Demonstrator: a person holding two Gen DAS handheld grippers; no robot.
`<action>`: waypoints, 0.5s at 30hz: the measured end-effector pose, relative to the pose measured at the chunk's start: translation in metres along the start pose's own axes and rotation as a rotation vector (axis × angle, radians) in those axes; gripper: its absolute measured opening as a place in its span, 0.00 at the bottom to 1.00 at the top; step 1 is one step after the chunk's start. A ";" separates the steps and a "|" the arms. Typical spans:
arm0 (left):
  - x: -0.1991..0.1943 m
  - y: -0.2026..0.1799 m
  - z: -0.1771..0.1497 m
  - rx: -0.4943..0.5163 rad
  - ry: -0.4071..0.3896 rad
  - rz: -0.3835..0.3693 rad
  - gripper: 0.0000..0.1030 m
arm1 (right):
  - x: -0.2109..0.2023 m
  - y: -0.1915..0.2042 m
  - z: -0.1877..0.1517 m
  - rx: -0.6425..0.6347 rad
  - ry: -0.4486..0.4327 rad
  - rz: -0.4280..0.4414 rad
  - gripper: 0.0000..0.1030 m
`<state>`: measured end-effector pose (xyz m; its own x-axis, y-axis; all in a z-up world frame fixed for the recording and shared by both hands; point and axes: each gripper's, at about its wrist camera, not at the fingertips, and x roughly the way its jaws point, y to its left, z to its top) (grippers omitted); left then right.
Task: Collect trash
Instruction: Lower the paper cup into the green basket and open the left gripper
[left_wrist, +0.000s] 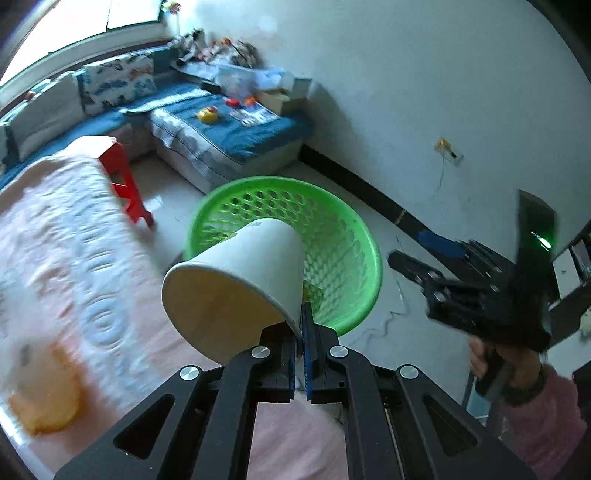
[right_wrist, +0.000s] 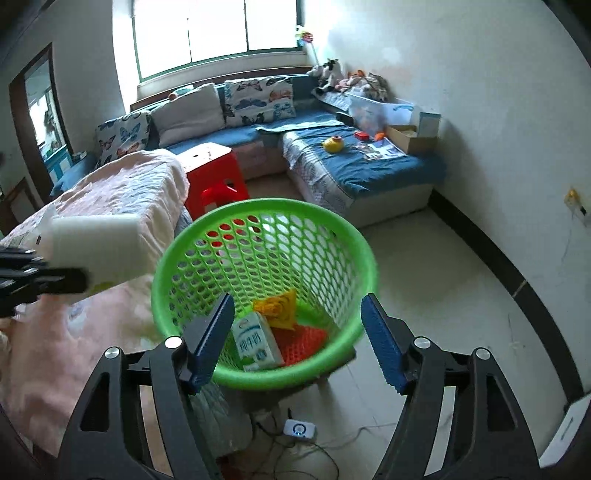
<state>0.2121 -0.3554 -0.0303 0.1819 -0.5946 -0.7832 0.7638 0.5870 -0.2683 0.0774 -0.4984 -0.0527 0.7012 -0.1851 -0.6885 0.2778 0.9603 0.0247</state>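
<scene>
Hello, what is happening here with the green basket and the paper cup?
A person is collecting trash with a gripper in each hand. The left gripper is shut on the rim of a white paper cup, which hangs tilted near the green basket. The right gripper is open and empty, over the basket. In the basket lie a milk carton, a yellow wrapper and something orange.
</scene>
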 end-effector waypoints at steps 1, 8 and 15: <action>0.007 -0.004 0.002 0.008 0.010 0.004 0.04 | -0.003 -0.002 -0.004 0.009 0.001 -0.004 0.69; 0.051 -0.022 0.021 0.031 0.086 0.003 0.06 | -0.013 -0.024 -0.022 0.062 0.020 -0.019 0.69; 0.065 -0.022 0.021 0.011 0.086 0.015 0.41 | -0.014 -0.030 -0.034 0.088 0.037 -0.009 0.69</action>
<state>0.2203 -0.4184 -0.0632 0.1397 -0.5360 -0.8326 0.7680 0.5894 -0.2506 0.0367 -0.5178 -0.0685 0.6738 -0.1841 -0.7156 0.3417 0.9363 0.0808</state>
